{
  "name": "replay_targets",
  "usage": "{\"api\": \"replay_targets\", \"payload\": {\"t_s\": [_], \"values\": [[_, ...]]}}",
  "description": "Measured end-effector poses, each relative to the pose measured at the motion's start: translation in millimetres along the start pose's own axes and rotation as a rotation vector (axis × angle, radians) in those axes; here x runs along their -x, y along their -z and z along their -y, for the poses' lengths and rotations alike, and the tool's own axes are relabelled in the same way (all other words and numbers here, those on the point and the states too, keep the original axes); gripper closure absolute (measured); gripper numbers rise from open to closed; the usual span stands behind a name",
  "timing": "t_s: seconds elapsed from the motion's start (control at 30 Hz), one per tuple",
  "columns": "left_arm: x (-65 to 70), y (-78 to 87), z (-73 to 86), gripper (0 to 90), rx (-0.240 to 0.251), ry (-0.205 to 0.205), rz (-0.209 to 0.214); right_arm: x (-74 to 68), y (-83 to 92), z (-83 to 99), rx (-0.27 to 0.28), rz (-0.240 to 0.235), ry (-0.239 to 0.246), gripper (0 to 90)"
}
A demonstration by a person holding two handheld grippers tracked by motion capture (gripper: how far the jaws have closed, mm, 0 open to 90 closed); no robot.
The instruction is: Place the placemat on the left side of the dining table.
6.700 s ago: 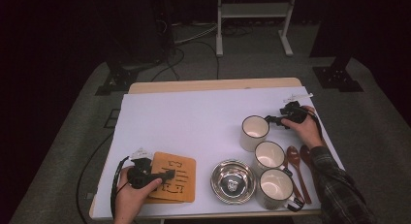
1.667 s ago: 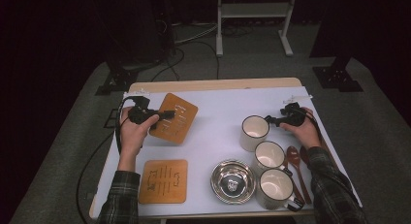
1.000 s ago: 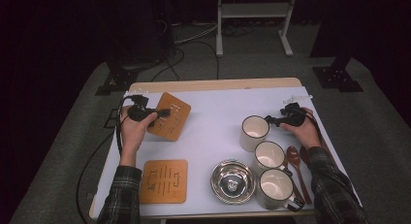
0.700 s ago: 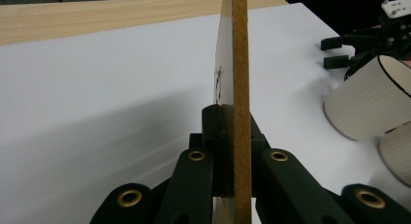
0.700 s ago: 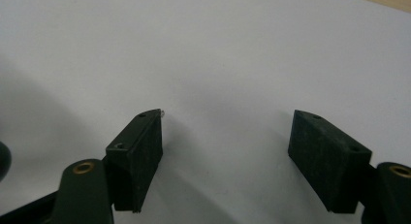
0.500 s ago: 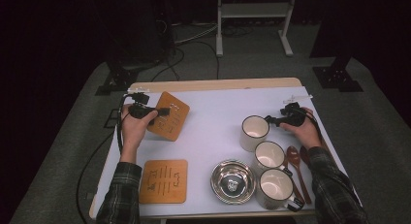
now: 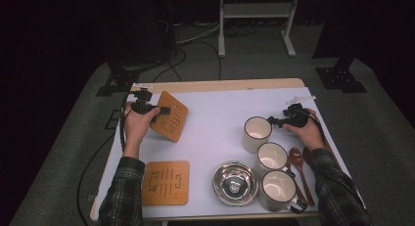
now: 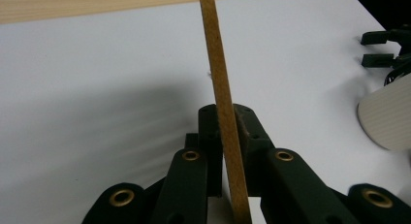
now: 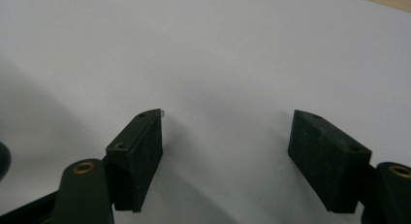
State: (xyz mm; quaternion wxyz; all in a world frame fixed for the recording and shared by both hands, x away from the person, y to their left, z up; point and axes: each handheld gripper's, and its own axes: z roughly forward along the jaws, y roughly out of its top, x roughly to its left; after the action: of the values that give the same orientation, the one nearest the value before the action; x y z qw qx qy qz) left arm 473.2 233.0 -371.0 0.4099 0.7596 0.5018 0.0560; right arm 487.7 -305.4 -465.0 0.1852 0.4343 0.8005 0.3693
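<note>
Now left hand-held gripper is clamped on a wooden trivet at the bench's far left, jaws just easing apart. Second trivet waits near front edge. Right hand-held gripper gapes empty beside the mug. Release probably left.

Upper wooden trivet carried from the near-left corner to the far-left of the table, lowered and shifted slightly left in the last moments. Left gripper clamped on its edge, jaws just easing open.
</note>
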Motion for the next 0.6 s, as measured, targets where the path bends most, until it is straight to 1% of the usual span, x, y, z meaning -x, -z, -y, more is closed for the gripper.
{"api": "replay_targets", "payload": {"t_s": [0.03, 0.1, 0.23, 0.3, 0.4, 0.6], "values": [[0.0, 0.0, 0.0, 82.3, 0.000, 0.000, 0.000, 0.0, 0.0, 0.0, 0.000, 0.000, 0.000, 26.5], [-1.9, -1.0, -2.0, 82.0, -0.018, 0.004, -0.009, 0.0, 0.0, 0.0, 0.001, 0.000, -0.001, 26.5], [-5.4, -2.4, -4.1, 81.0, -0.040, 0.034, -0.032, 0.0, 0.0, 0.0, 0.000, 0.000, 0.000, 26.5], [-6.9, -3.4, -4.9, 80.3, -0.049, 0.041, -0.043, 0.0, -0.1, 0.0, 0.000, 0.000, 0.000, 26.6], [-8.4, -5.2, -6.1, 79.9, -0.056, 0.054, -0.049, -0.1, 0.0, 0.0, 0.000, 0.001, 0.000, 26.5], [-10.4, -7.0, -8.2, 77.8, -0.087, 0.060, -0.074, 0.0, 0.0, 0.0, 0.000, 0.000, 0.000, 26.5]]}}
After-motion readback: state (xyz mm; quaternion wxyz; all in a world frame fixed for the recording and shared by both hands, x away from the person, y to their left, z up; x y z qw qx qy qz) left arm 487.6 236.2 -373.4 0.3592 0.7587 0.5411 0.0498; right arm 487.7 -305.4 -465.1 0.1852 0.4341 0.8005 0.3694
